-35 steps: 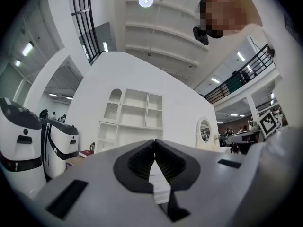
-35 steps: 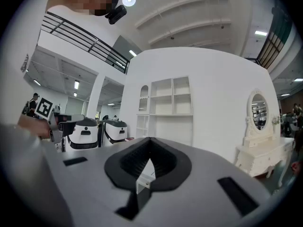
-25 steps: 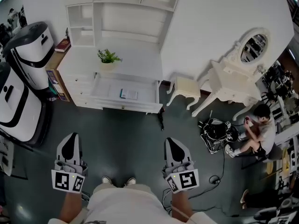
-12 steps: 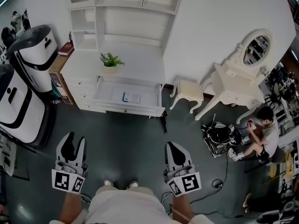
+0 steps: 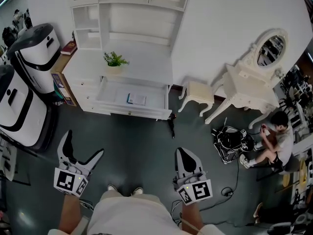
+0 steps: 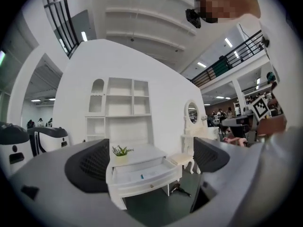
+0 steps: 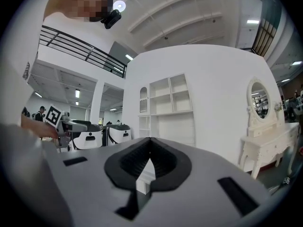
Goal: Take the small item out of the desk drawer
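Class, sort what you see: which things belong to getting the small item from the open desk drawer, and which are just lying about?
Belongs: desk drawer, open; small item in it; left tool, jaws just opened, nothing between them; right tool, shut, empty.
Lying about: potted plant; stool; dressing table; seated person.

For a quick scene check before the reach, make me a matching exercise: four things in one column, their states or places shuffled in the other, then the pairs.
1 left claw
2 right claw
3 desk drawer
4 potted plant

A shut, empty
B on the desktop
C pulled open
D jaws wide apart

Pairs: 1-D, 2-A, 3-C, 4-B. The left claw's jaws have just been opening, nothing between them.
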`<state>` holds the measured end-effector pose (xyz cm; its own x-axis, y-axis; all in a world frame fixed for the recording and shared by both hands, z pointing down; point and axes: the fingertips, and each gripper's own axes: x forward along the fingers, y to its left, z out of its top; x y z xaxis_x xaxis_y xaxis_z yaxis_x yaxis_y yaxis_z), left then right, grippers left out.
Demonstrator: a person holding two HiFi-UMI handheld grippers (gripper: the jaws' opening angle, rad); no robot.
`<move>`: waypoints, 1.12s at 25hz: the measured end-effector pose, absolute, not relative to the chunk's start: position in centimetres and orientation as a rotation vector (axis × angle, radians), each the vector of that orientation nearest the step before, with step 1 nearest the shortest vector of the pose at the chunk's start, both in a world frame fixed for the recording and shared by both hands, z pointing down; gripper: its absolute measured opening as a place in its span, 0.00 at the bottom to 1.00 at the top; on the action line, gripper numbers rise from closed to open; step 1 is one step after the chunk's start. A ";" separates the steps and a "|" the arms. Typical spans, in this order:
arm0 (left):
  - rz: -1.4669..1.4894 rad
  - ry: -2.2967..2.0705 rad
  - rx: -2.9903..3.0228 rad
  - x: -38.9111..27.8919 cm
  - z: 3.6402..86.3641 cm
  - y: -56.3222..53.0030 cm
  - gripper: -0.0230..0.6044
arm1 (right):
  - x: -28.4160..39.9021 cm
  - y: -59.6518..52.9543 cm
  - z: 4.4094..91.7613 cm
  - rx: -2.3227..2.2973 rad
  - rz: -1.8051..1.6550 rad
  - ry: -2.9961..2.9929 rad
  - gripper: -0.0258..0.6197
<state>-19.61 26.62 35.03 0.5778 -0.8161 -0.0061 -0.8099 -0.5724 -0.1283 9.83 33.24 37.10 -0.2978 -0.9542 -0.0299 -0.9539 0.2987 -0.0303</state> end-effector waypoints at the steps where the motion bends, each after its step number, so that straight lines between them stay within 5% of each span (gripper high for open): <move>1: -0.111 1.358 -2.702 -18.9 35.5 26.7 0.88 | 10.1 33.1 37.4 -1.834 -0.013 2.501 0.05; 17: -0.179 1.376 -2.786 -17.8 40.2 22.4 0.89 | 11.0 28.1 40.2 -1.837 -0.137 2.507 0.05; 28: -0.138 1.238 -2.912 -15.1 42.9 4.4 0.89 | 11.0 13.0 40.8 -1.982 -0.183 2.495 0.05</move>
<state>-15.07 4.38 42.87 0.6907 -0.7174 0.0903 -0.7197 -0.6942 -0.0104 10.98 13.05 40.77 -0.2280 -0.9674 0.1102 -0.9731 0.2228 -0.0581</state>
